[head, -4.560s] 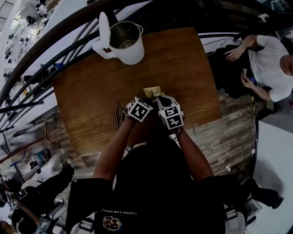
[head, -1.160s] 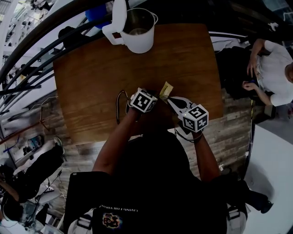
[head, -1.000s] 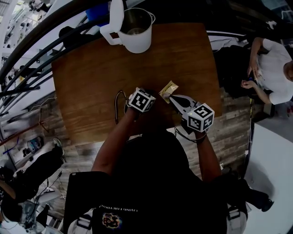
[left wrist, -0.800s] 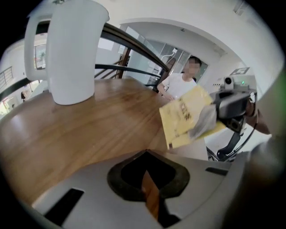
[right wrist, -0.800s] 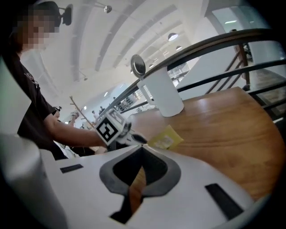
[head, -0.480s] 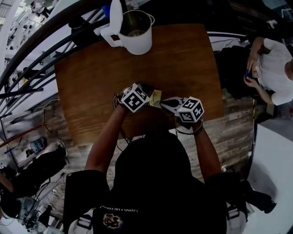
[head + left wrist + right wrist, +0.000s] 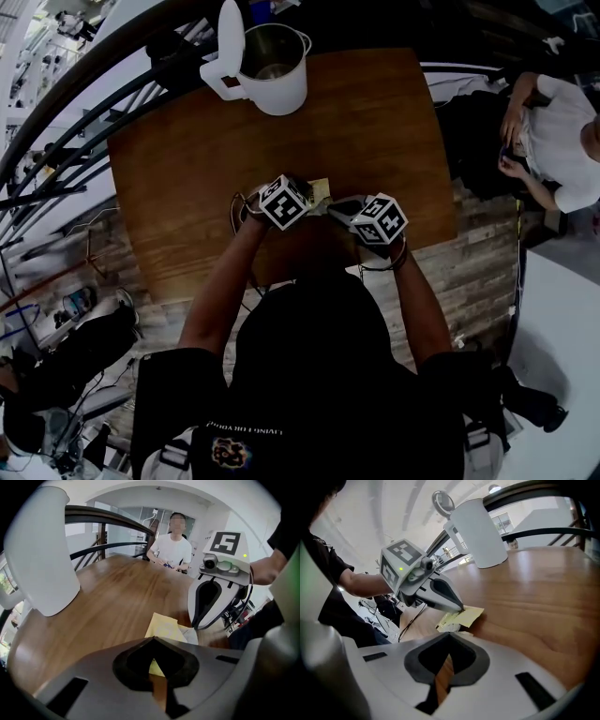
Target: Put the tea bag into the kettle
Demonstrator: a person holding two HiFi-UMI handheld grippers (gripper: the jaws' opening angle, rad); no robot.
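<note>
Tea bag (image 7: 466,616), in a yellow wrapper, sits low over the desk (image 7: 187,159). One corner is pinched in the closed jaws of the left tool (image 7: 461,607), and the rest projects ahead of that tool's tips. Right tool (image 7: 194,626) is fully closed, its tips facing the left tool's, just beside the wrapper's pale end. Whether it nips that end cannot be determined. Judgement: the opposed holds suit tearing or steadying the wrapper ahead of transfer. Kettle (image 7: 277,89) stands well apart, beyond both tools at the desk's far edge, lid (image 7: 228,37) raised and mouth open to receive. Bag is not yet in the kettle.
</note>
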